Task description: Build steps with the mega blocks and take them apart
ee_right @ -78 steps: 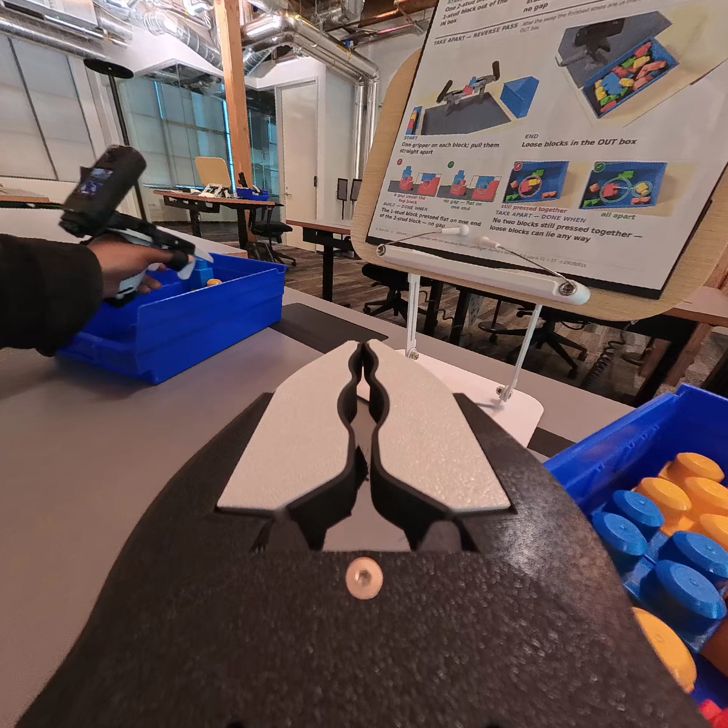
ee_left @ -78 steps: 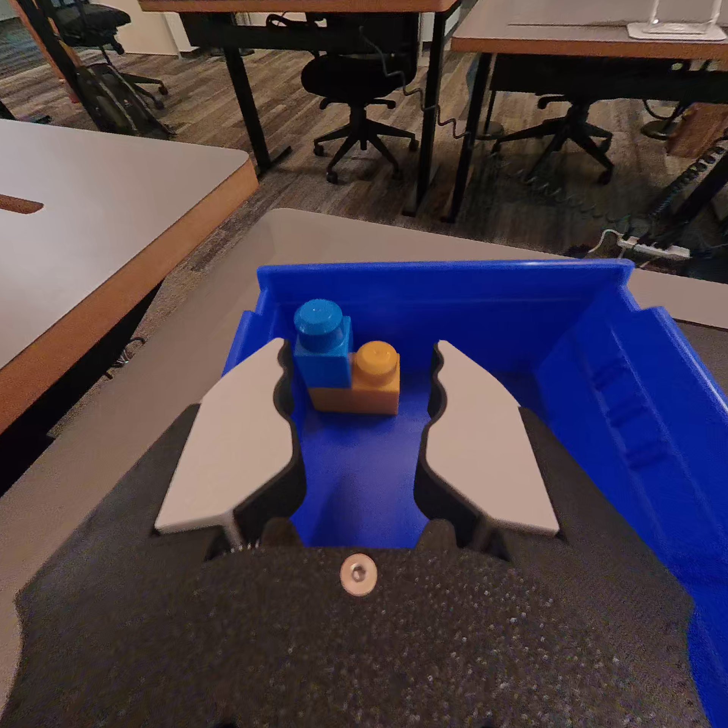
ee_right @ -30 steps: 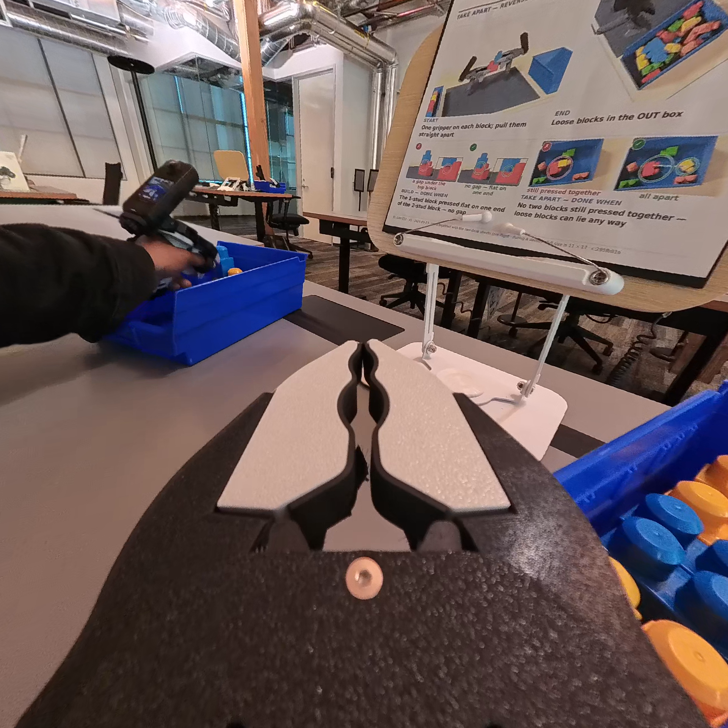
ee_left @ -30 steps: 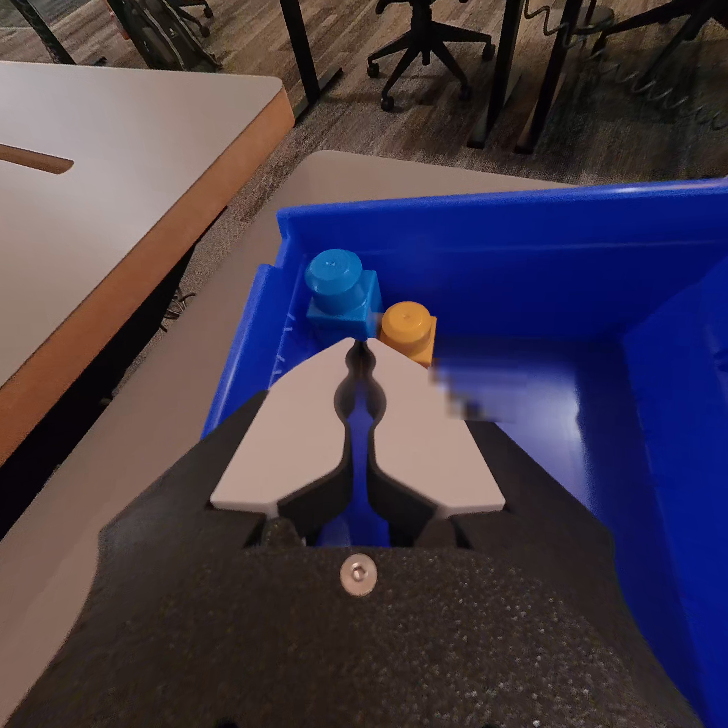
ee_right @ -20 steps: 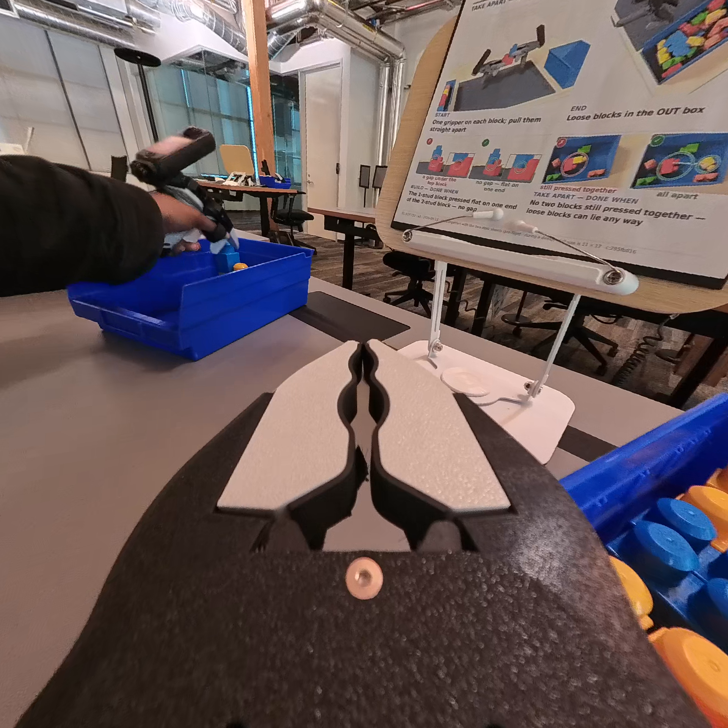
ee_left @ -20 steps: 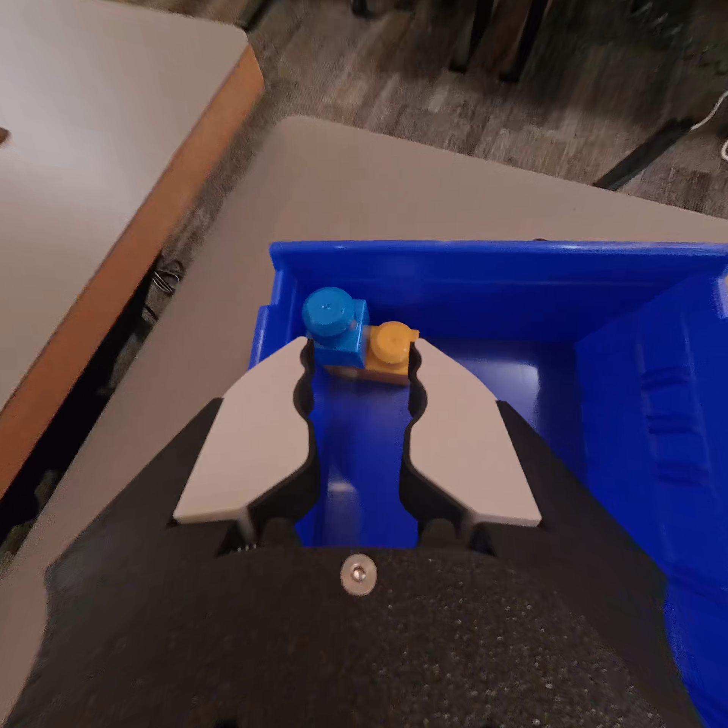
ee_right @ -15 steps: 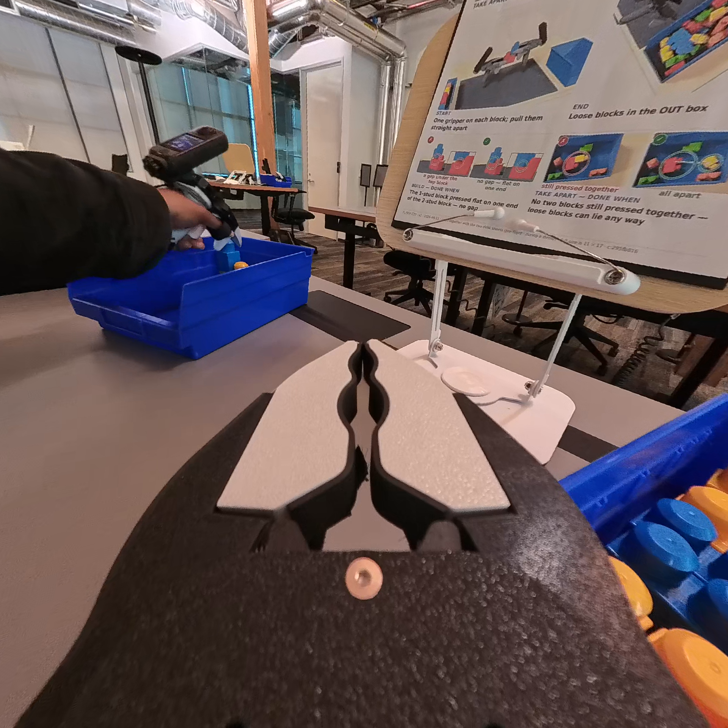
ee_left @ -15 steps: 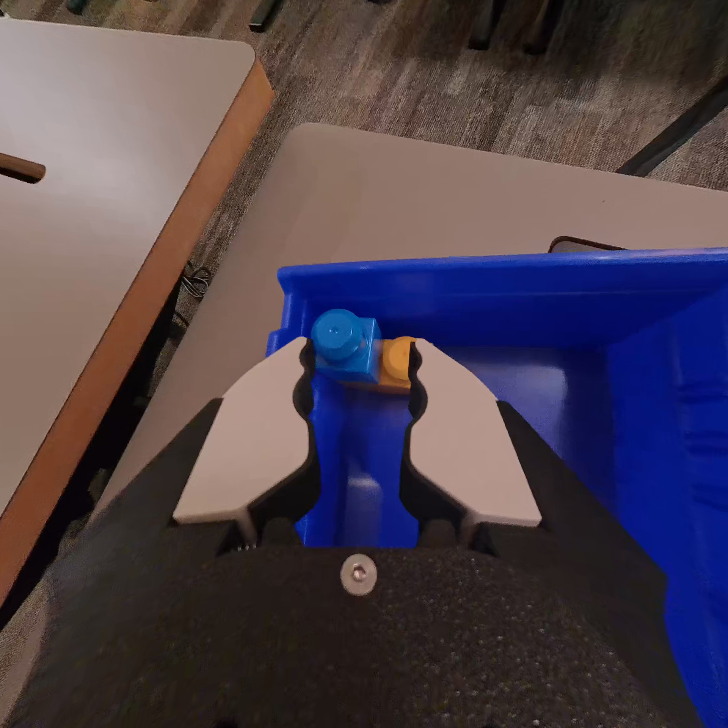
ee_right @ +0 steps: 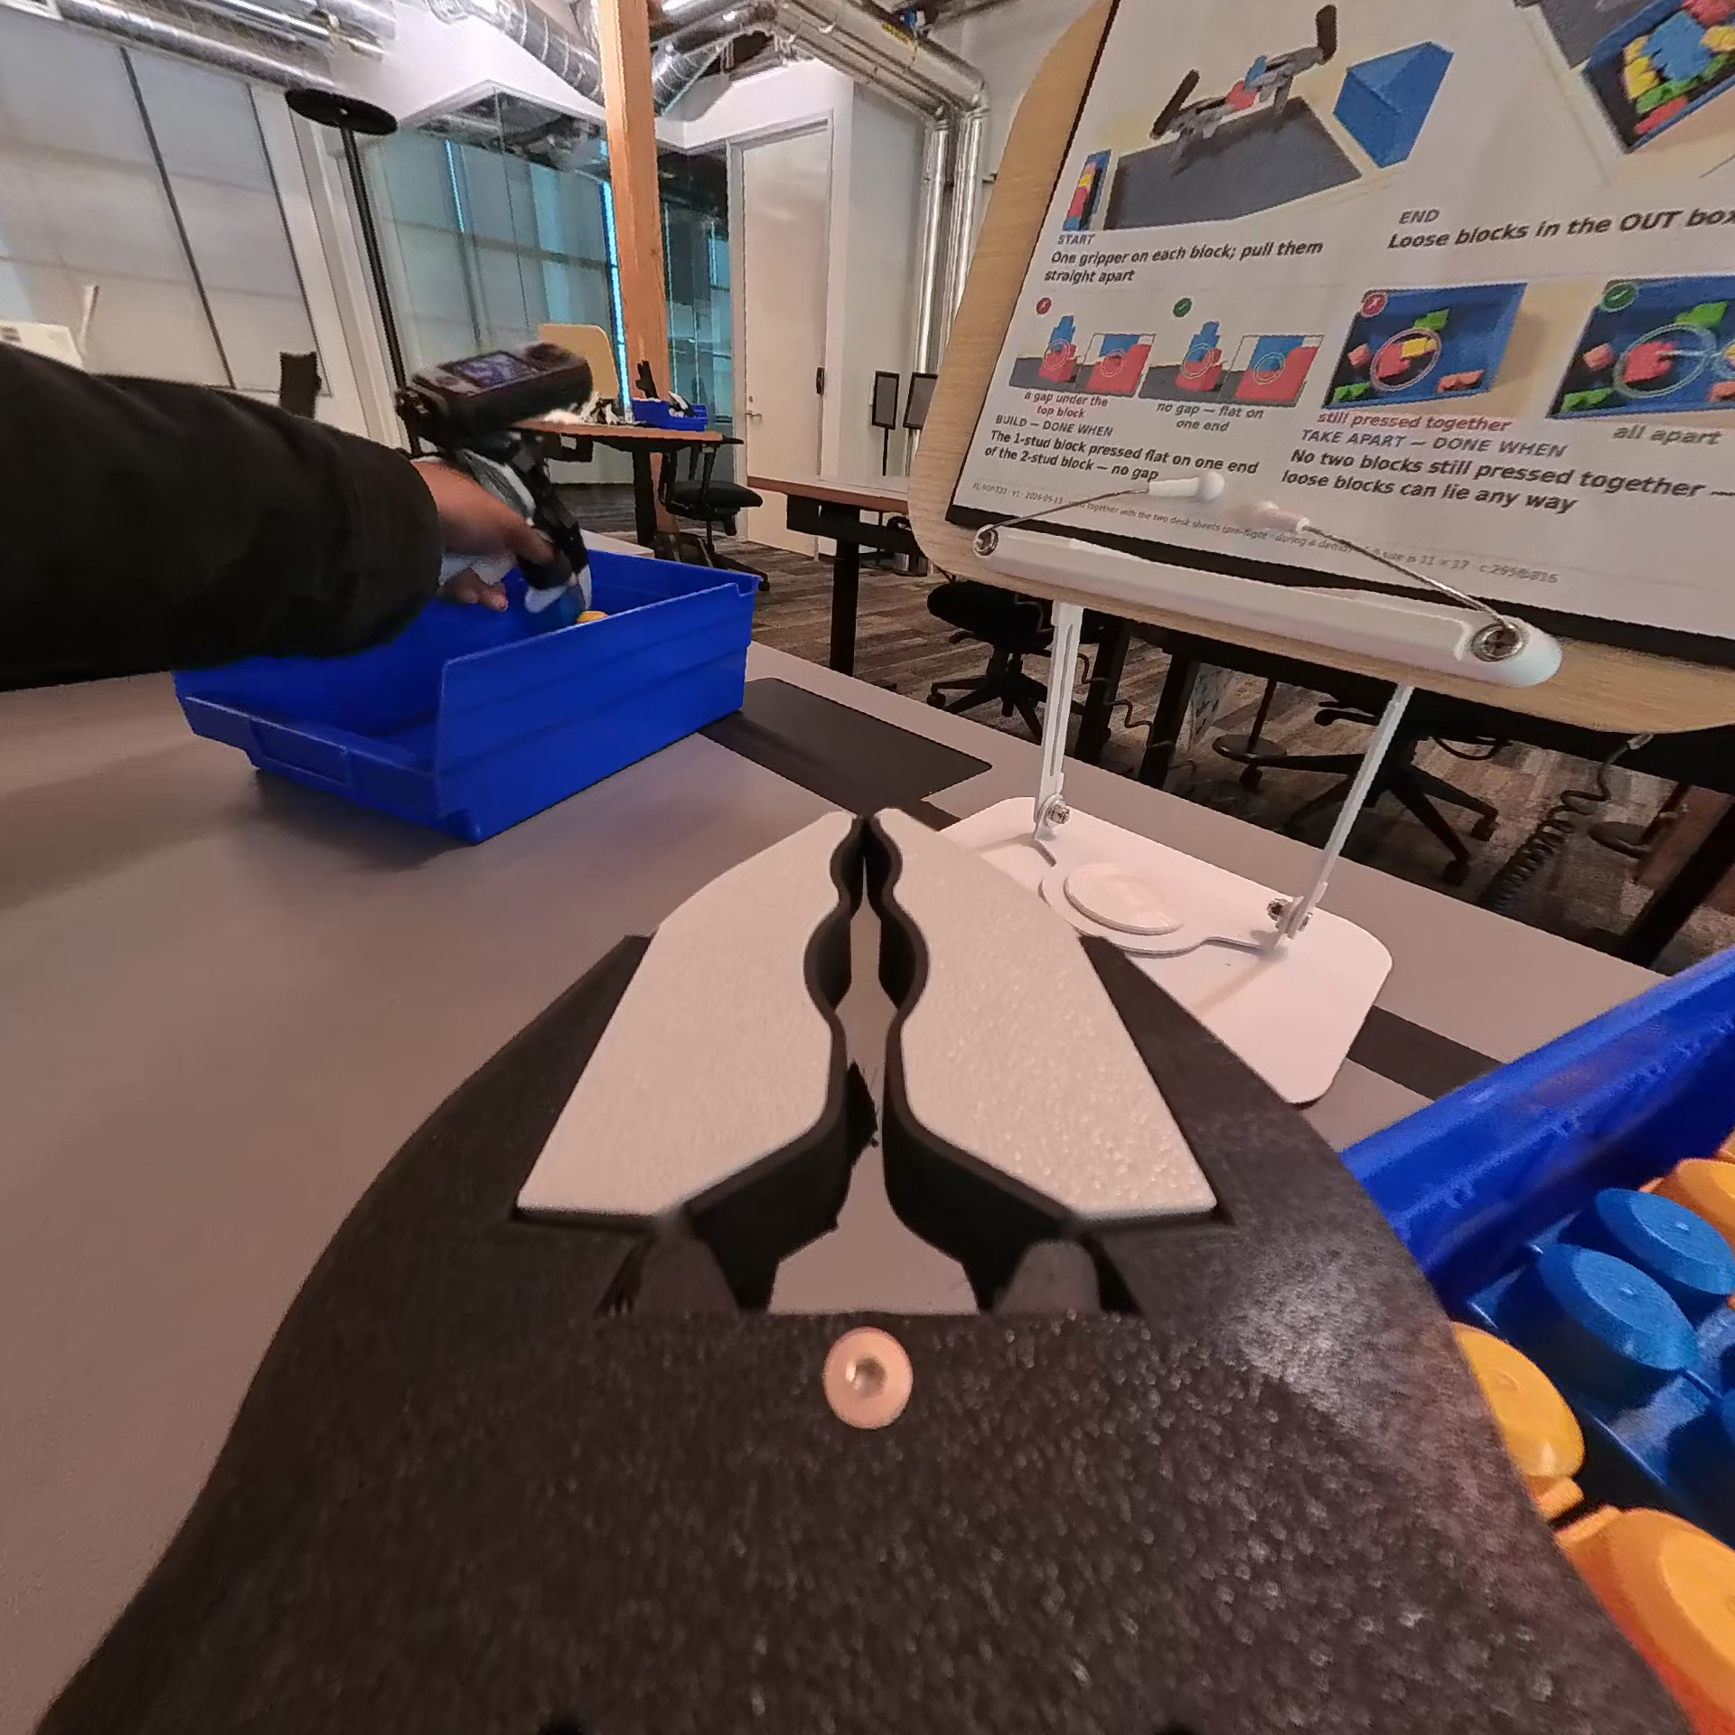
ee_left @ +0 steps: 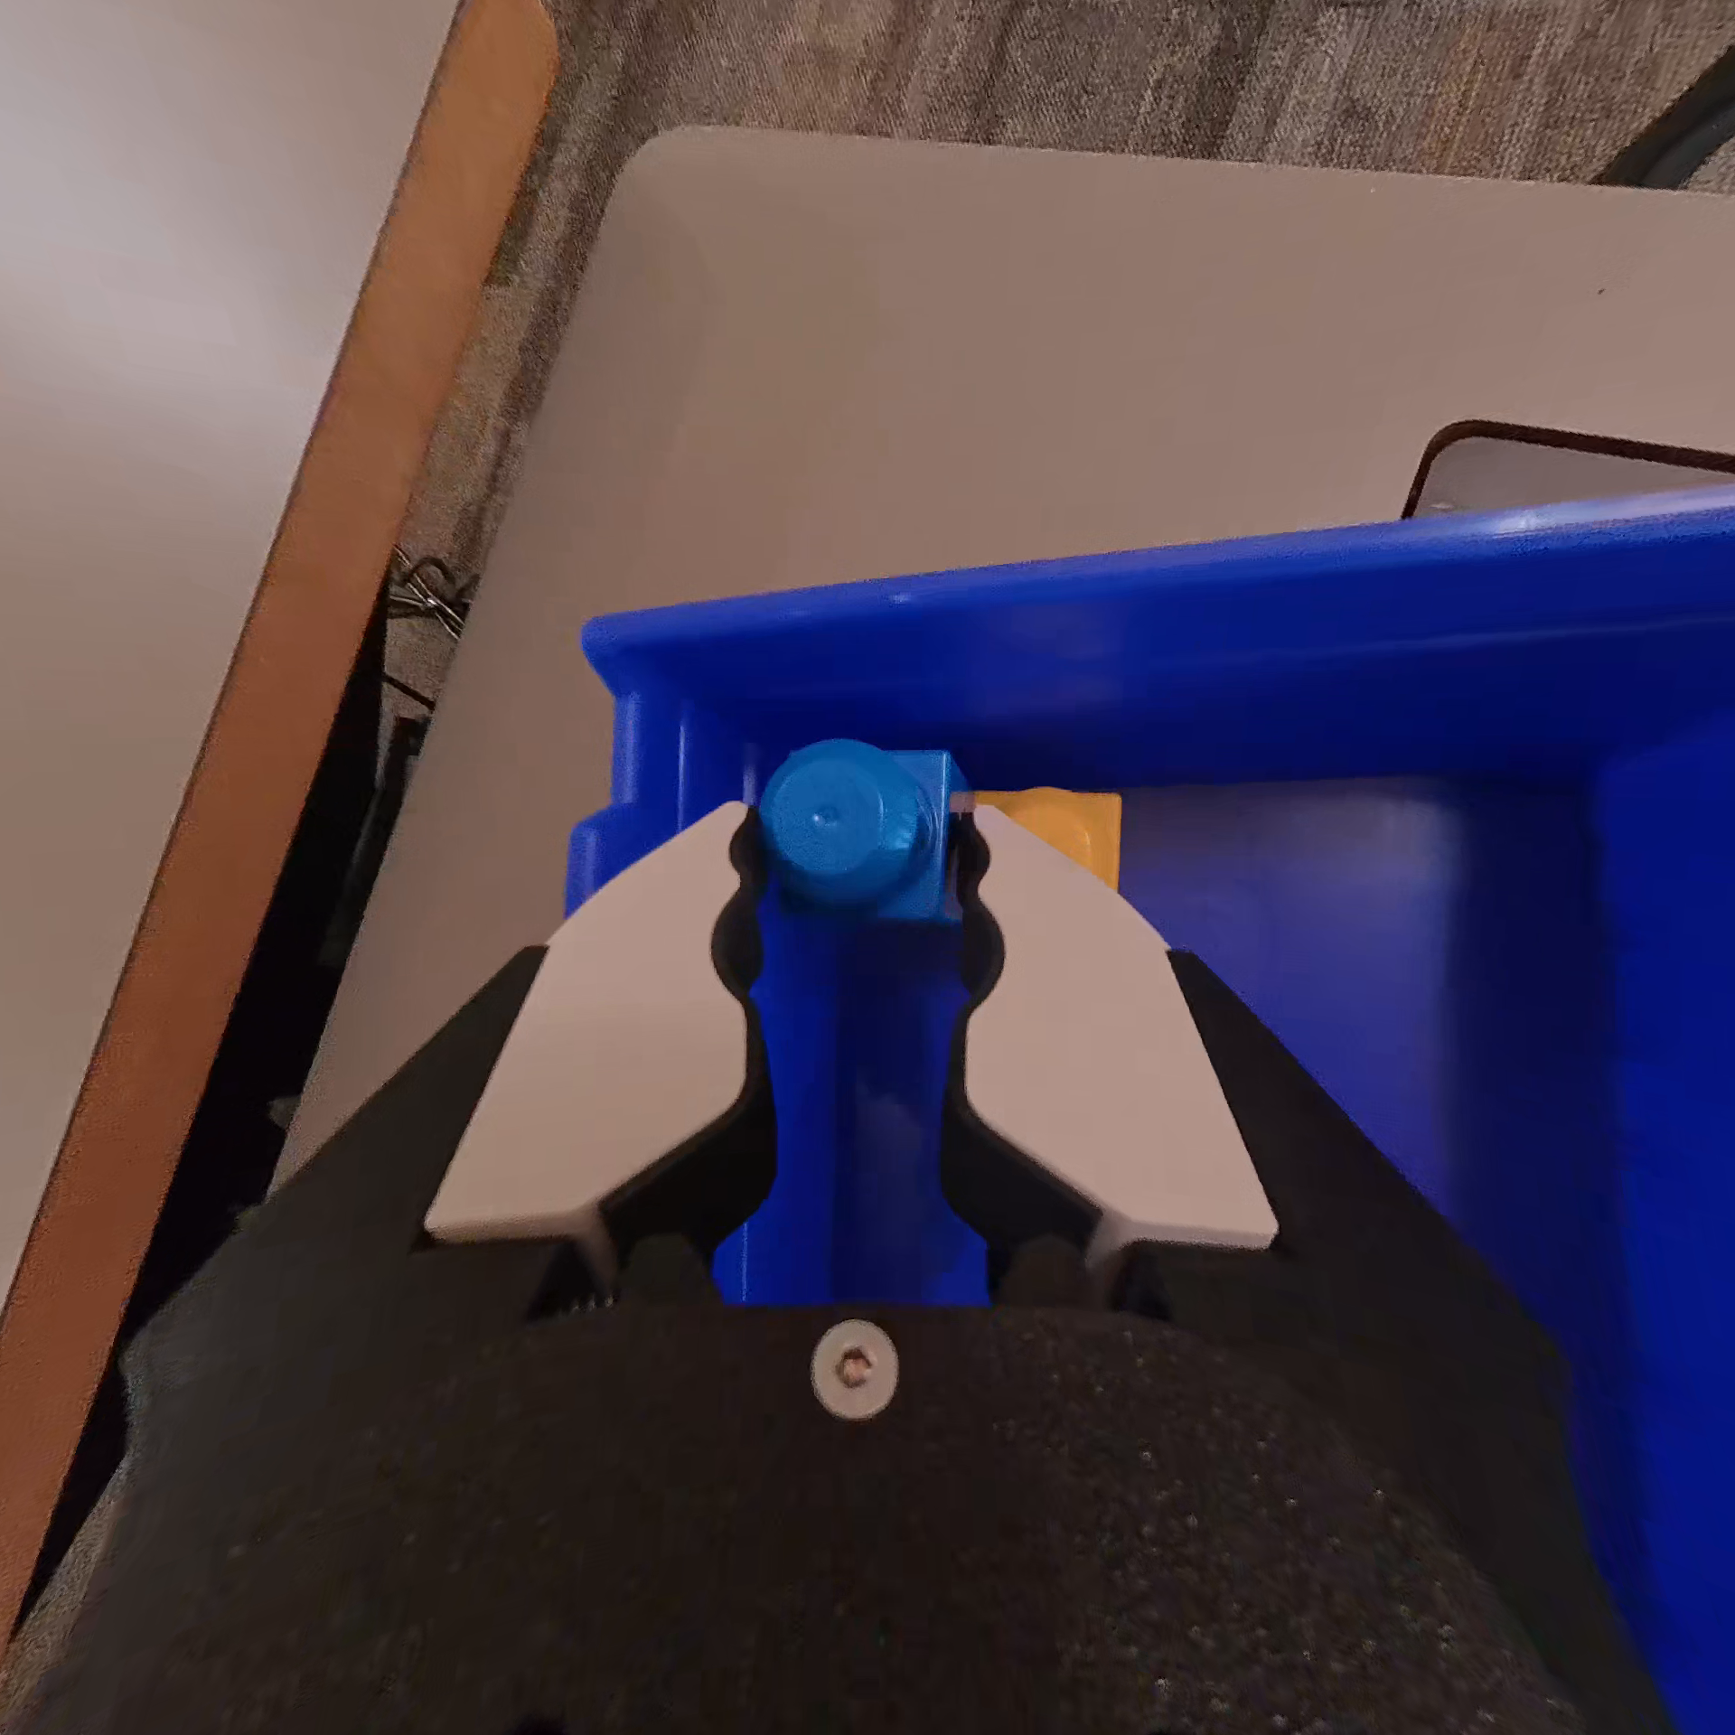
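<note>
Left hand-held gripper [ee_left: 850,826] points down into the far left corner of a blue plastic bin [ee_left: 1220,648], its grey, wavy-edged fingers [ee_left: 638,1023] narrowed onto a blue one-stud block [ee_left: 859,840]: each tip lies against a side of that block. The blue block has a round stud on top and a square body, and it sits on one end of an orange block [ee_left: 1080,826], of which only a smooth strip shows beside the right fingertip. Both blocks stand against the bin's back wall. The bin rests on a matt grey desk [ee_left: 939,376] with a rounded corner; past it lie carpet and a second, wood-edged tabletop [ee_left: 188,376].

Right hand-held gripper [ee_right: 862,831], in its own view, hovers over the same grey desk [ee_right: 188,986] with its pebbled grey fingers [ee_right: 723,1033] pressed together and nothing between them. This view shows what the other cannot: the left gripper [ee_right: 554,587] from afar, gripped by a hand [ee_right: 479,535] in a dark sleeve and dipped into the far bin [ee_right: 488,713], with specks of blue and orange at its tip. A white metal stand [ee_right: 1211,929] holding a wood-backed instruction sheet [ee_right: 1361,310] rises just ahead, and a dark mat [ee_right: 845,751] lies between bin and stand. At the lower right, a second blue bin [ee_right: 1521,1127] holds many blue and orange blocks [ee_right: 1615,1314] with glossy round studs.
</note>
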Available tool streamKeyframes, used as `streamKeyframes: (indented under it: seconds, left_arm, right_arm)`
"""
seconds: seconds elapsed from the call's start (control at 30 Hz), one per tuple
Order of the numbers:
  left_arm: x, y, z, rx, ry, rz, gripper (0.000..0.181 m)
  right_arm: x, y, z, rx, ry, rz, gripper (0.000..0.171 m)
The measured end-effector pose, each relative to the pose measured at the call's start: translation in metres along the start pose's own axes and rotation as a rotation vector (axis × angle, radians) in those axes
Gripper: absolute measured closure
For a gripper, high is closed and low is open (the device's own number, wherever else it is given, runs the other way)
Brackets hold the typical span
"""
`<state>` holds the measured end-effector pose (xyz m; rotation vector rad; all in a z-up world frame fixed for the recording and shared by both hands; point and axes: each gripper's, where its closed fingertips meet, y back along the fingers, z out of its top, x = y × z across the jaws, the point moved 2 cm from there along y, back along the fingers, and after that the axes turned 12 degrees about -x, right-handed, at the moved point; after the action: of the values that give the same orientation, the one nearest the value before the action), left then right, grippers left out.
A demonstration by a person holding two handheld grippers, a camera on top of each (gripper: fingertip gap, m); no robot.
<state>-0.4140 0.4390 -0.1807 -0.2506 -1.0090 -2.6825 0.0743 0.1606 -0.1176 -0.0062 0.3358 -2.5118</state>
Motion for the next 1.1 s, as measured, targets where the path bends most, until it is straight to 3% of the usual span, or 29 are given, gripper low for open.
streamKeyframes:
  seconds: [0.33, 0.57, 0.7, 0.87, 0.97, 1.1]
  left_arm:
    - [-0.006, 0.004, 0.003, -0.058, -0.009, -0.049, 0.146]
    - [-0.009, 0.038, 0.033, -0.132, -0.052, -0.121, 0.146]
    - [-0.018, 0.082, 0.07, -0.264, -0.075, -0.194, 0.146]
    - [-0.057, 0.164, 0.104, -0.503, -0.13, -0.354, 0.146]
    - [-0.095, 0.217, 0.1, -0.631, -0.185, -0.47, 0.146]
    - [-0.15, 0.283, 0.07, -0.749, -0.243, -0.648, 0.146]
  right_arm:
    - [0.0, 0.0, 0.001, -0.003, -0.001, 0.0, 0.171]
    - [-0.001, 0.001, 0.001, -0.002, 0.007, -0.004, 0.171]
    - [-0.002, 0.001, 0.001, -0.001, 0.012, -0.009, 0.171]
    - [-0.003, 0.001, -0.001, 0.007, 0.021, -0.017, 0.171]
    - [-0.004, 0.001, -0.003, 0.011, 0.028, -0.022, 0.171]
    - [-0.002, 0.001, -0.005, 0.017, 0.046, -0.02, 0.171]
